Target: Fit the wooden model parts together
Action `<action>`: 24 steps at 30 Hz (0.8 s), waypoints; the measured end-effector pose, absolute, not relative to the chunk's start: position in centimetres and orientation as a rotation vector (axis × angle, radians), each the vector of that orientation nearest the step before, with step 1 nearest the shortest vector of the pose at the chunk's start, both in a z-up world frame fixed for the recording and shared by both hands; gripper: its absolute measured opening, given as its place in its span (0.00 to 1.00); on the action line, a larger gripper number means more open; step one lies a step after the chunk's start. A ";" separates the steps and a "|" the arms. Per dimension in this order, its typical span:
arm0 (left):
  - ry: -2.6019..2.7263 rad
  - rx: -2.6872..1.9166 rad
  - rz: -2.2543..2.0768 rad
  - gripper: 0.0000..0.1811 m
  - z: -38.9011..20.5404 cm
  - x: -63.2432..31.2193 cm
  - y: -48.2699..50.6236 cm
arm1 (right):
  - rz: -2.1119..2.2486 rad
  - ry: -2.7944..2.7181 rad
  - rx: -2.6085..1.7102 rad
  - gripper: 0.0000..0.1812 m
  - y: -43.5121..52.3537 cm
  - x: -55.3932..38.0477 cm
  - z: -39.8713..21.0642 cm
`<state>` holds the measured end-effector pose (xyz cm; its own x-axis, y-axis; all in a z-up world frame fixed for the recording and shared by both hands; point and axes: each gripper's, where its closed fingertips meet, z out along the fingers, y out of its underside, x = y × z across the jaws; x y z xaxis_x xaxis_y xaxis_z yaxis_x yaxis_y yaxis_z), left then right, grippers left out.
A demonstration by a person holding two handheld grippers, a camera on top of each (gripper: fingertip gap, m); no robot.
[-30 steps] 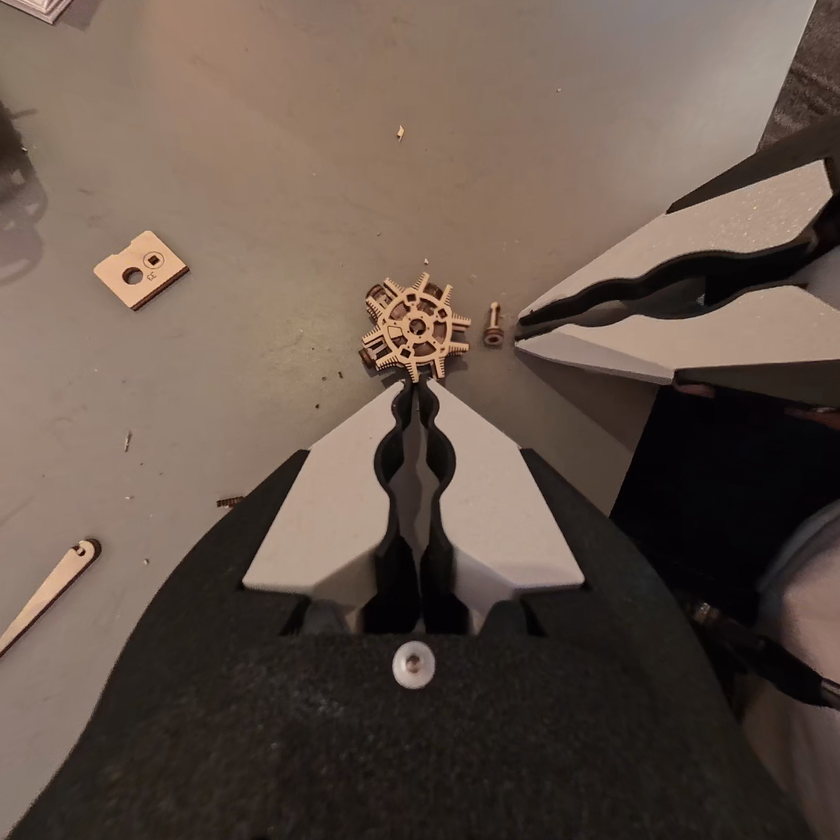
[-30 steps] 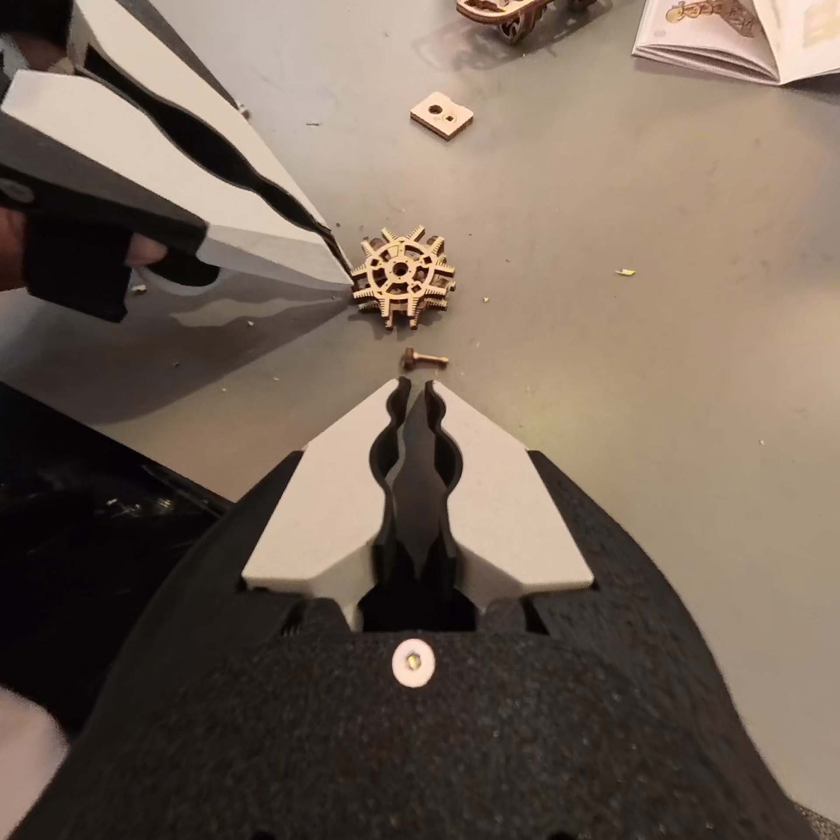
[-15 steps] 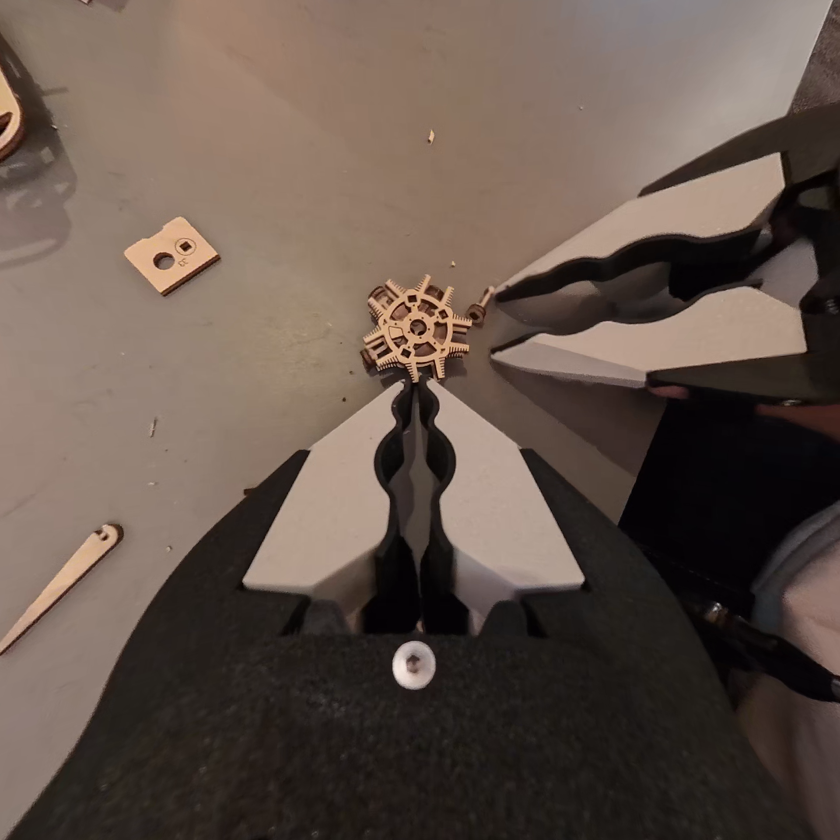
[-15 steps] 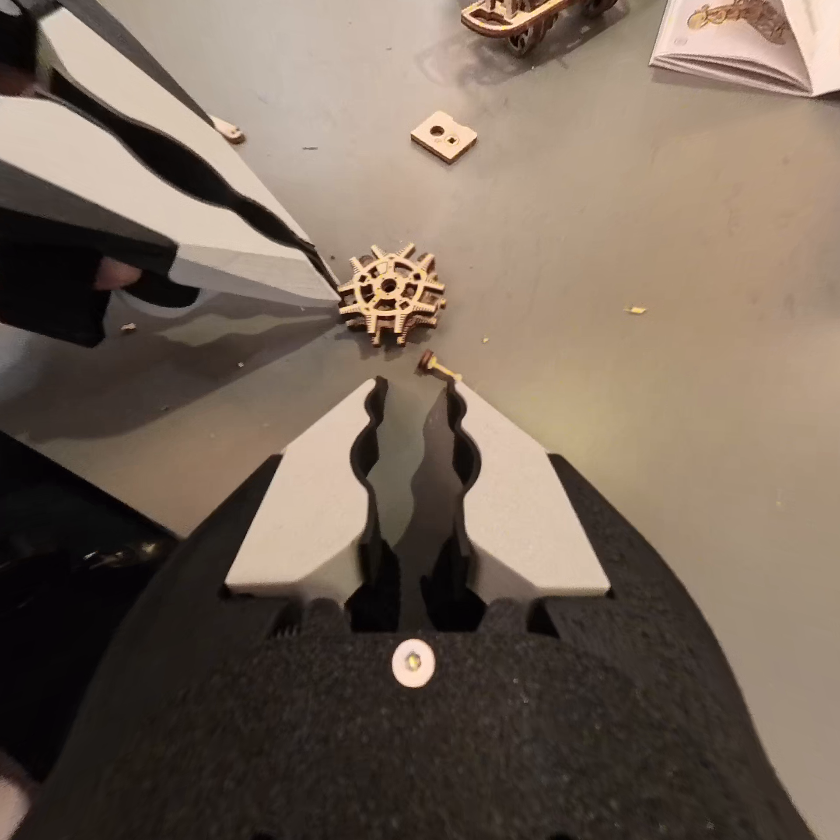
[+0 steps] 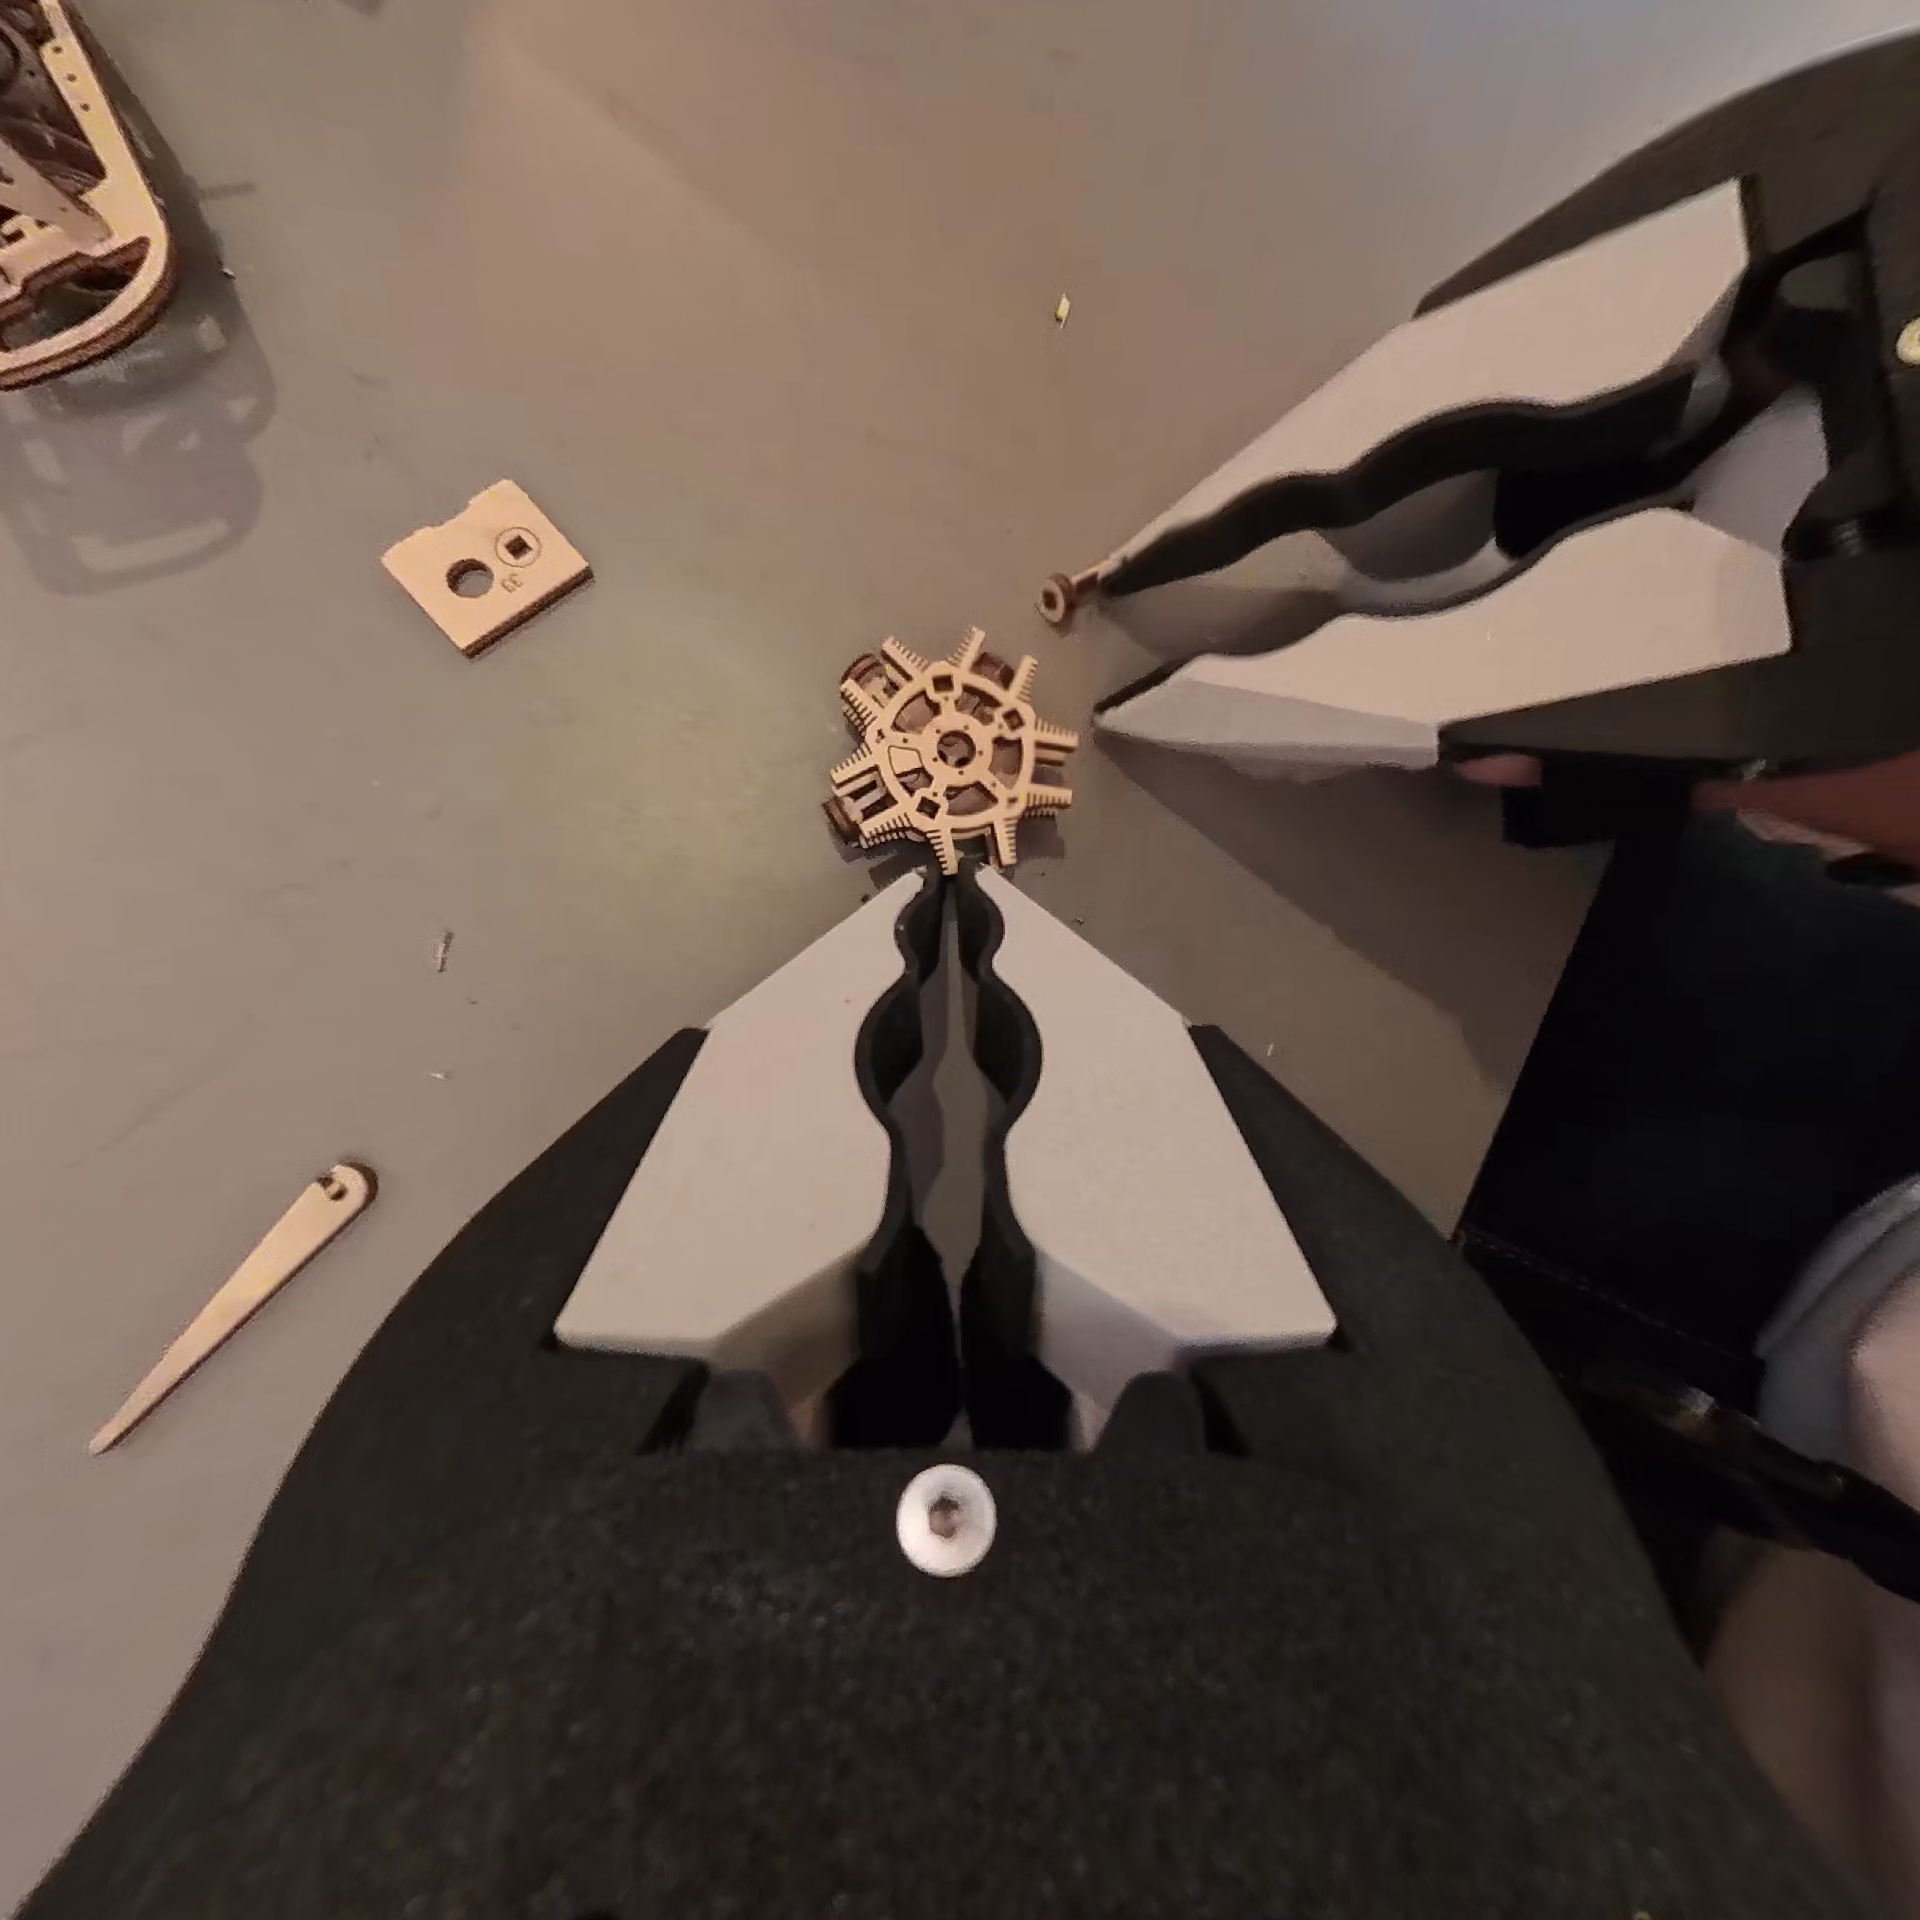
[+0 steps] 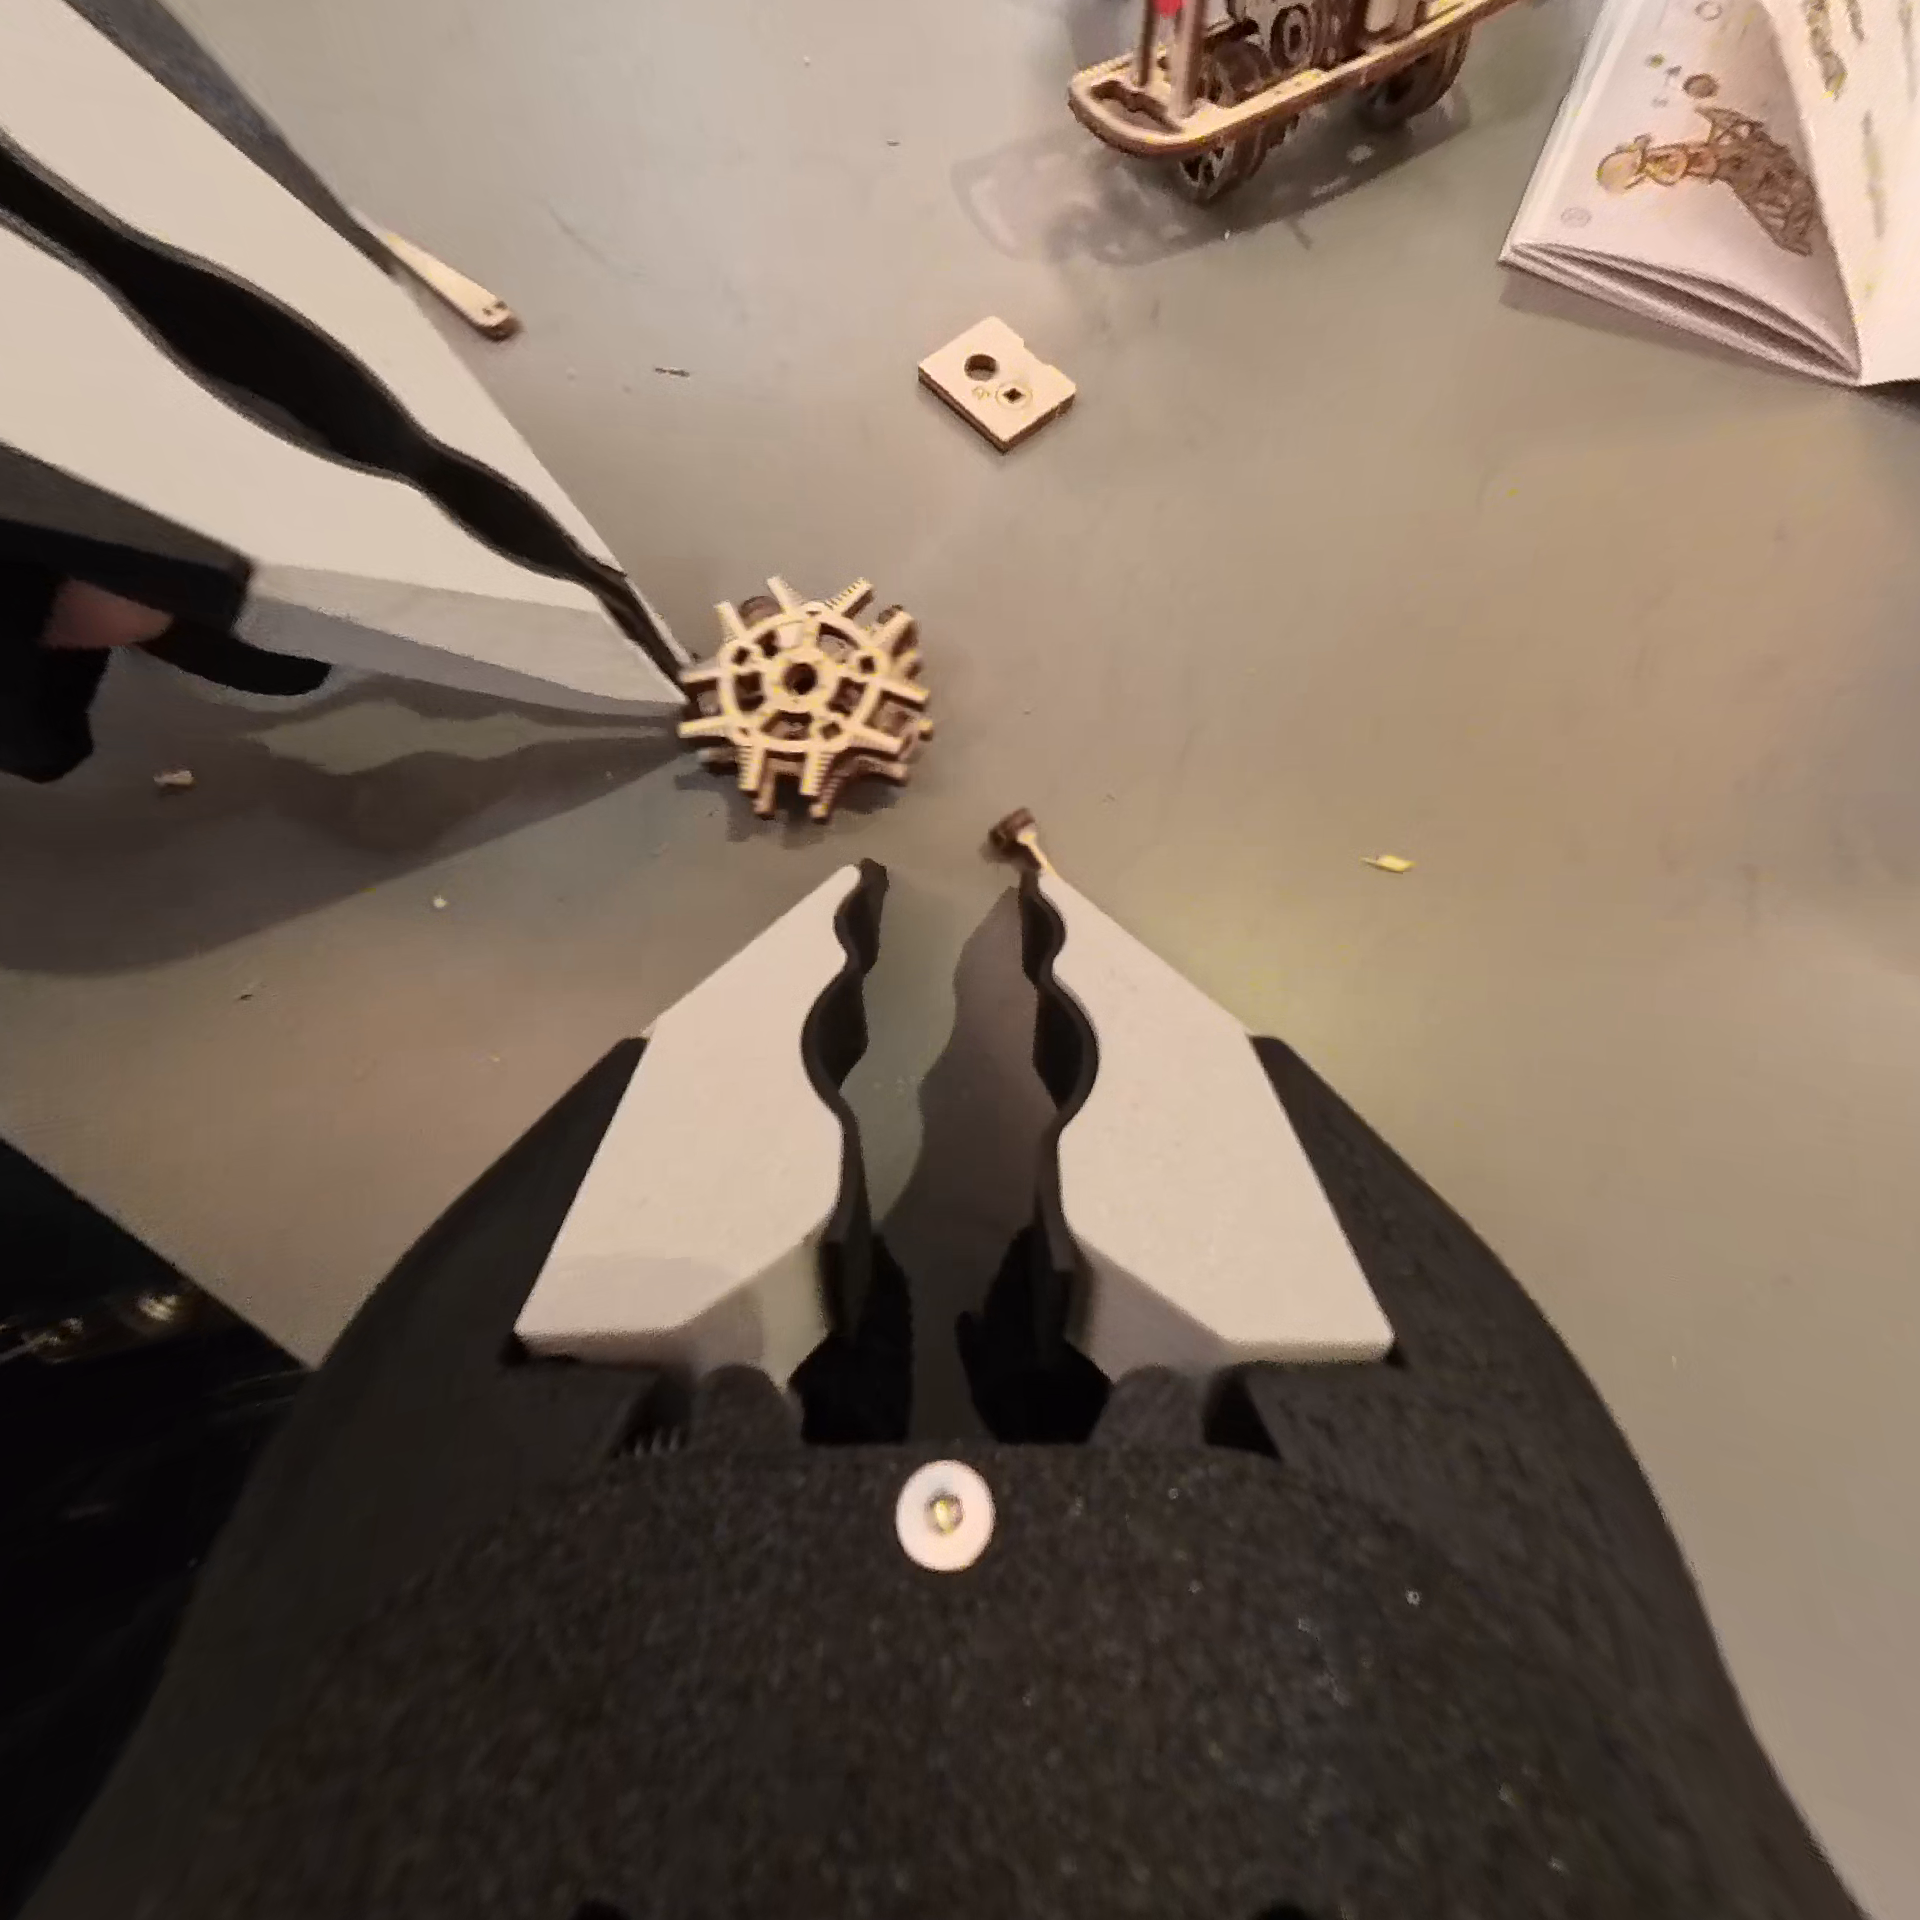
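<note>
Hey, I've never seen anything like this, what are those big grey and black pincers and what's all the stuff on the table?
Those are two hand-held grippers, each with a camera looking along its two fingers, so each picture is one gripper's own view. The left gripper is shut on one tooth of a wooden gear assembly resting on the grey table. The right gripper is open; a small wooden pin lies at the tip of one finger, not gripped. Also on the table: a square wooden plate with holes, a pointed wooden stick, a partly built wooden model and a booklet.
</note>
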<state>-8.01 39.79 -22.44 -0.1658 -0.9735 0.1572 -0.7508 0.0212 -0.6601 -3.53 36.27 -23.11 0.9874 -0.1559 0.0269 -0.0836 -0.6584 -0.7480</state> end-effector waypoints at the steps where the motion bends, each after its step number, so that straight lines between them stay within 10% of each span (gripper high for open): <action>1: 1.960 -1.773 -0.912 0.00 -22.4 -8.0 39.8 | -0.113 0.157 -2.296 0.14 36.2 -3.1 -22.8; 18: 2.098 -1.396 -0.948 0.32 -20.5 -7.4 40.2 | 0.133 -0.241 -2.211 0.16 35.7 -4.0 -21.2; 24: 2.280 -1.124 -0.965 0.28 -21.5 -6.4 39.1 | 0.037 -0.163 -2.185 0.15 35.4 -0.9 -20.5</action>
